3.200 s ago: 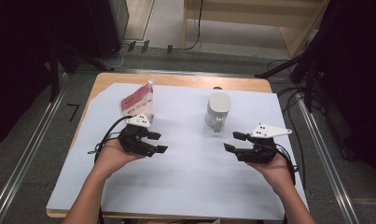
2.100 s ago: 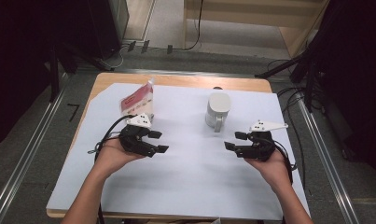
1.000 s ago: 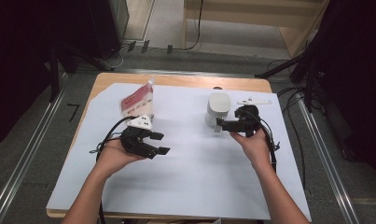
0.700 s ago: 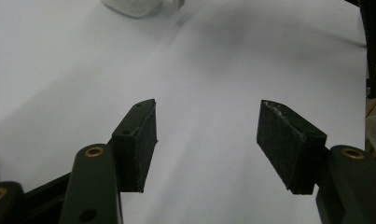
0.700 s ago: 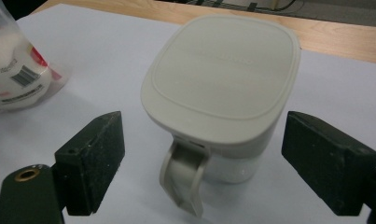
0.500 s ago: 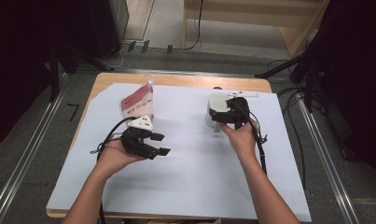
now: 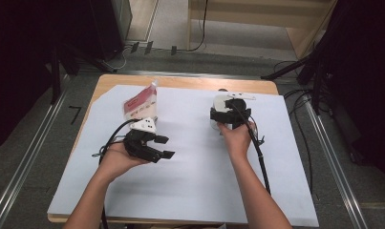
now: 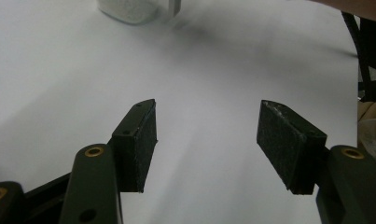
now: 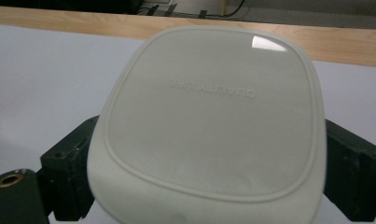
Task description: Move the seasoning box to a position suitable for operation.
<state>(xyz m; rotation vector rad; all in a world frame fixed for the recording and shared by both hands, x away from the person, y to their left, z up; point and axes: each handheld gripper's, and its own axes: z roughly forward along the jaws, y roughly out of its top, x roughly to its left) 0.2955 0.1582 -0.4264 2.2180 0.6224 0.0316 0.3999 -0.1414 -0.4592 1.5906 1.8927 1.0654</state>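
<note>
A pale lavender-white sheet [image 7: 195, 186] covers nearly the whole top of a light wooden table [image 7: 190, 82], whose bare edge shows as a strip along the far side and at the far left corner. The table stands on a grey floor [image 7: 32, 157], with metal rails running along both sides of the table and black stands and dark cables beyond its far edge. A light wooden bench or frame [image 7: 257, 28] sits farther back in the room.

The white container with a rounded-square matte lid [image 9: 213, 126] stands on the sheet toward the far right part of the table. The lid carries raised lettering. The right gripper [image 7: 229, 113] is over the container, and in the right gripper view its two black jaws sit against the lid's left and right sides, closed around the container. The right hand [image 7: 235, 138] comes in from the near side of the container, and the gripper's black cable trails back along the forearm.

A red and white packet [image 7: 141, 102] stands upright to the left of the container, near the table's far edge. Nothing lies between the packet and the container.

The left gripper [image 7: 154, 148] is held in the left hand [image 7: 116, 160] just nearer than the packet, well apart from the container. Its jaws are spread wide over bare sheet, with nothing between them. In the left gripper view the container's base shows at the top edge.
</note>
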